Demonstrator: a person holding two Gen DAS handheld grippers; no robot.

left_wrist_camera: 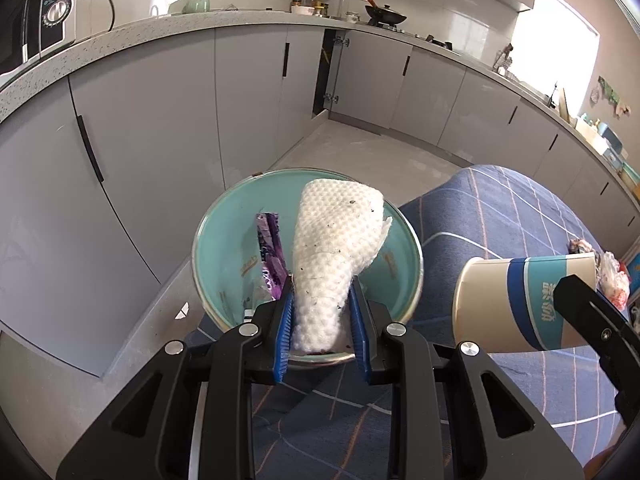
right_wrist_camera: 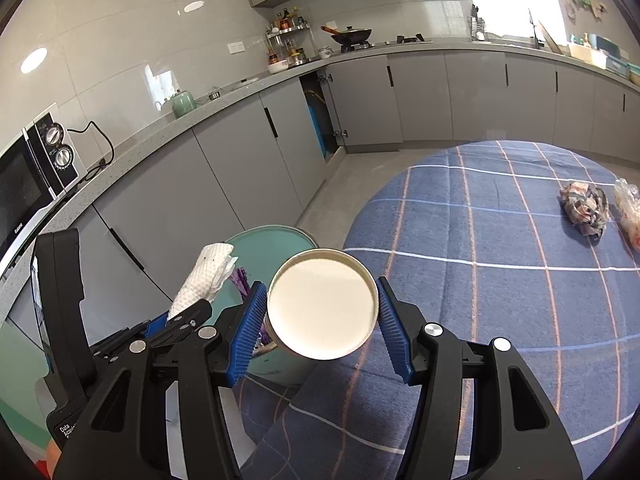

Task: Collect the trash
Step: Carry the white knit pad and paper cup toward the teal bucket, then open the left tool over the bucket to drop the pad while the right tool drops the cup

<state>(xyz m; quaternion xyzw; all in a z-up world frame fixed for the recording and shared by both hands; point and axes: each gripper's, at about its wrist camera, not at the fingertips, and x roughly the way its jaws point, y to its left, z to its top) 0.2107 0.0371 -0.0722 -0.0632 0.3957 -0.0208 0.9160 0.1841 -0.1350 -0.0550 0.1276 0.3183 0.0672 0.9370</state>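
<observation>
With the left gripper clamping a paper towel above the teal bin ahead and the right gripper gripping a paper cup, the drop-off step likely needs 2 releases.

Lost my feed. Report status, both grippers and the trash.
Left gripper shut on paper towel, over teal bin. Right gripper shut on paper cup. Two crumpled scraps on table. Nothing blocking.

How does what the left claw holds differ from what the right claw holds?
The paper towel is white, soft and crumpled; the paper cup is rigid, beige with blue bands. The towel hangs directly above the teal bin; the cup is beside it, over the tablecloth. Both are gripped between blue pads.
</observation>
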